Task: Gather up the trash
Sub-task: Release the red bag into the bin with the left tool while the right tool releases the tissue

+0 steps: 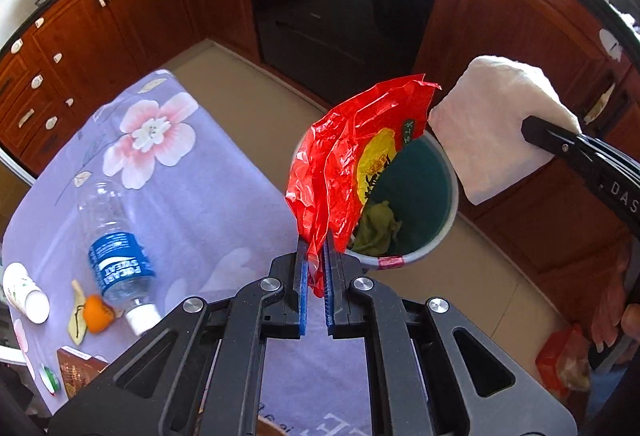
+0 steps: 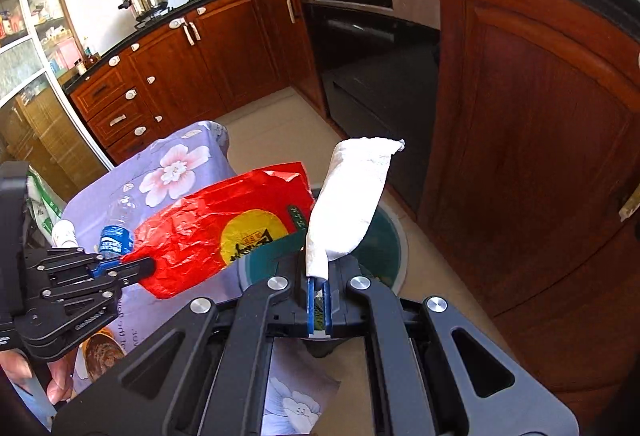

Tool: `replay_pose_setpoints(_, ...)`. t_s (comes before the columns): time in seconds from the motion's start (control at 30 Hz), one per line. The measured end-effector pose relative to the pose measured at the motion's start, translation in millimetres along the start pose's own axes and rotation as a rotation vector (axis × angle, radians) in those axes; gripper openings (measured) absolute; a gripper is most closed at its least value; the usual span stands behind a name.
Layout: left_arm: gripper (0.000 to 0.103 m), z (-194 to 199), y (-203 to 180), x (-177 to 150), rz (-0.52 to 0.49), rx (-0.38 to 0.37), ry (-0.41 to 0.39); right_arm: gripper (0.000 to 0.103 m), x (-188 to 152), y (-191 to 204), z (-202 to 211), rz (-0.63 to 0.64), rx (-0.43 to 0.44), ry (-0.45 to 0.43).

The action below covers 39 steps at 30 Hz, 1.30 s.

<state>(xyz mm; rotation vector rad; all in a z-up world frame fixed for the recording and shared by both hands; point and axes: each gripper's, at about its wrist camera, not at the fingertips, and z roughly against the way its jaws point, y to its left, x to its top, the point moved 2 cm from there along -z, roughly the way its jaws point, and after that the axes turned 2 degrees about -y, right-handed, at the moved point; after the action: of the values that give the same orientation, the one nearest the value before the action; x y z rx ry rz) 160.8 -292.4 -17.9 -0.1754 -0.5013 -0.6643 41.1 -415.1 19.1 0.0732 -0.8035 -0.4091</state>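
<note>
The left gripper [image 1: 316,256] is clamped on the lower edge of a crumpled red plastic wrapper [image 1: 344,163], which stands up from the blue pads and leans over the near rim of the round bin [image 1: 440,244] on the floor beside the table. The right gripper [image 2: 318,286] pinches a folded white paper towel [image 2: 352,203] by its bottom end, the sheet rising above the jaws with the bin's green inside behind it. To do the drop well, I would judge that each piece should be brought fully over the bin's mouth before the jaws part, the wrapper first lowered or tipped inward since most of it hangs at the rim rather than past it, and being light it could flutter out to the floor. Both grippers point steeply down and forward towards the bin, the left from the table side, the right from the cabinet side, their loads near each other but apart. On the flowered tablecloth [image 1: 208,195] more trash waits: a Pocari Sweat bottle [image 1: 116,252], a white paper cup [image 1: 26,292] and orange peel [image 1: 96,312].
</note>
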Motion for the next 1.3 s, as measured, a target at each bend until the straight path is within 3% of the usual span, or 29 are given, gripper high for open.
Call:
replay_pose_setpoints(0.47, 0.010, -81, -23, 21, 0.023, -0.035, 0.136, 0.003, -7, -28, -39, -0.009, -0.015, 0.098)
replay_pose_setpoints(0.53, 0.019, -85, -22, 21, 0.032, -0.048, 0.144, 0.003, -7, -26, -44, -0.006, -0.012, 0.107)
replay_pose_setpoints(0.6, 0.055, -87, -20, 23, 0.041, -0.056, 0.139, 0.003, -6, -25, -49, -0.004, -0.010, 0.112)
replay_pose_setpoints(0.63, 0.061, -85, -18, 23, 0.043, -0.050, 0.125, 0.003, -5, -24, -51, -0.004, -0.008, 0.115)
replay_pose_setpoints(1.0, 0.093, -49, 0, 22, 0.057, -0.029, 0.037, 0.003, -2, -5, -70, 0.023, 0.020, 0.149)
replay_pose_setpoints(1.1, 0.097, -35, 10, 20, 0.070, -0.023, 0.004, 0.006, 0, 6, -76, 0.029, 0.038, 0.165)
replay_pose_setpoints(1.13, 0.097, -30, 14, 19, 0.077, -0.018, -0.006, 0.009, 0, 9, -78, 0.029, 0.045, 0.168)
replay_pose_setpoints(1.2, 0.098, -19, 22, 16, 0.095, -0.012, -0.025, 0.036, 0, 14, -81, 0.023, 0.063, 0.177)
replay_pose_setpoints(1.23, 0.099, -15, 27, 14, 0.107, -0.010, -0.032, 0.066, 0, 17, -83, 0.017, 0.070, 0.178)
replay_pose_setpoints(1.27, 0.099, -9, 29, 11, 0.119, -0.008, -0.037, 0.078, 0, 20, -82, 0.009, 0.076, 0.170)
replay_pose_setpoints(1.3, 0.099, -5, 35, 10, 0.133, -0.007, -0.042, 0.078, 0, 22, -82, 0.001, 0.081, 0.160)
